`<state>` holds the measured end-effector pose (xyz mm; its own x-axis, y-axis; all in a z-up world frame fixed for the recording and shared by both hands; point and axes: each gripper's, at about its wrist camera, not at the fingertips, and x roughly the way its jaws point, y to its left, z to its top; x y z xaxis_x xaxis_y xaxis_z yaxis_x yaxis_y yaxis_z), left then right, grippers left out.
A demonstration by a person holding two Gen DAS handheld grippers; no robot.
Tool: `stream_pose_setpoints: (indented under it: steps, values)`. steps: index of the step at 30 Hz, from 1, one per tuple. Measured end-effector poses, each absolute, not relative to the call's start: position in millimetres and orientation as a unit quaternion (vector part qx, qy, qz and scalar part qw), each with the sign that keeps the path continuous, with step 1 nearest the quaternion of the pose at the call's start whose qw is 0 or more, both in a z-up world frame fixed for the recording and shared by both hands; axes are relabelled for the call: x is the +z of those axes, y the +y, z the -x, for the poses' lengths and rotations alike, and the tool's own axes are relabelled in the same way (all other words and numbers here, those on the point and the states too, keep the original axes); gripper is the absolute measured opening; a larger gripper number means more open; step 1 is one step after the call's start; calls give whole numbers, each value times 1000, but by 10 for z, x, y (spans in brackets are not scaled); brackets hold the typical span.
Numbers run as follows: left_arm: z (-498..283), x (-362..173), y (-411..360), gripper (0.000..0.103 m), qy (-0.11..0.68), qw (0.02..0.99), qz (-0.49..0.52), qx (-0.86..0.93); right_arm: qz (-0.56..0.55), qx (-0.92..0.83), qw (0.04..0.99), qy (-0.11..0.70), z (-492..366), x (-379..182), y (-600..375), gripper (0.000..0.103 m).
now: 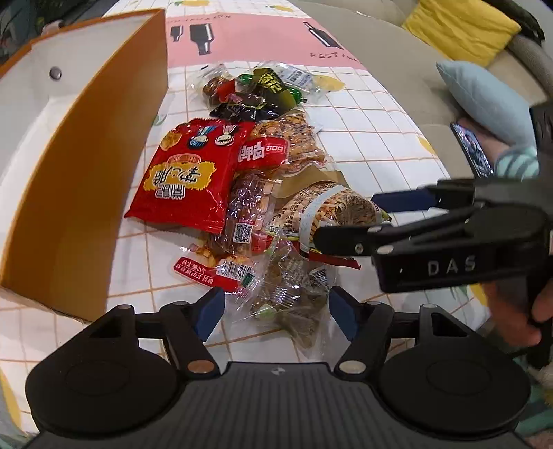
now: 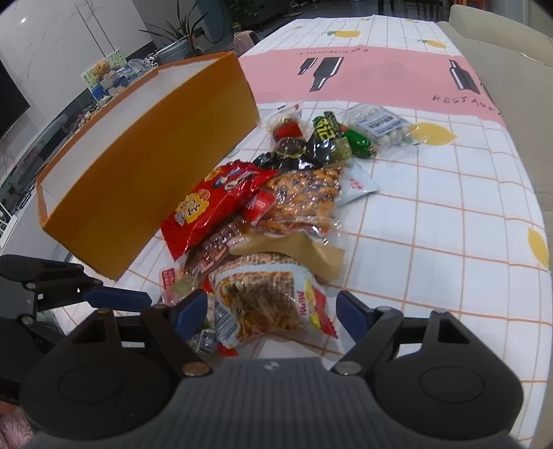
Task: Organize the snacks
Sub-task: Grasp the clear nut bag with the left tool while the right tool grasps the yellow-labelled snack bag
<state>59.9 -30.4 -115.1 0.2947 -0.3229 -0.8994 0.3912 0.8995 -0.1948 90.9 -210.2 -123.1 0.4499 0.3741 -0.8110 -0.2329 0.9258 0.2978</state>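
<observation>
A heap of snack packets lies on the tablecloth beside an orange box (image 1: 86, 165) with a white inside, also in the right wrist view (image 2: 138, 165). A big red packet (image 1: 193, 172) lies nearest the box. My left gripper (image 1: 276, 311) is open over a clear packet of brownish sweets (image 1: 290, 297) at the near end. My right gripper (image 2: 273, 311) is open around a noodle-snack packet (image 2: 266, 297); the packet also shows in the left wrist view (image 1: 331, 210), where the right gripper (image 1: 345, 221) enters from the right.
Dark and green sweets (image 2: 328, 138) and a clear bag of white balls (image 2: 380, 127) lie at the heap's far end. A sofa with yellow (image 1: 459, 27) and blue (image 1: 484, 100) cushions and a phone (image 1: 471, 148) are right of the table.
</observation>
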Motion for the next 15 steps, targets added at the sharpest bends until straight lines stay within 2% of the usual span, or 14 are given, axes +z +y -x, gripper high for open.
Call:
stream_pose_setpoints:
  steps: [5,9,15]
  values:
    - [-604,-1193,-322,79,551,804,-30,-223,-93,177,840,505,-947,-1337,-2119,72]
    - [-605,-1224,-338,70,555,797,-18,-235,-98,180,839,504,-939,-1346,-2119,62]
    - [-554,-1216,-386,67,553,800,-30,-233,-89,183,842,500,-907,-1317,-2099,52]
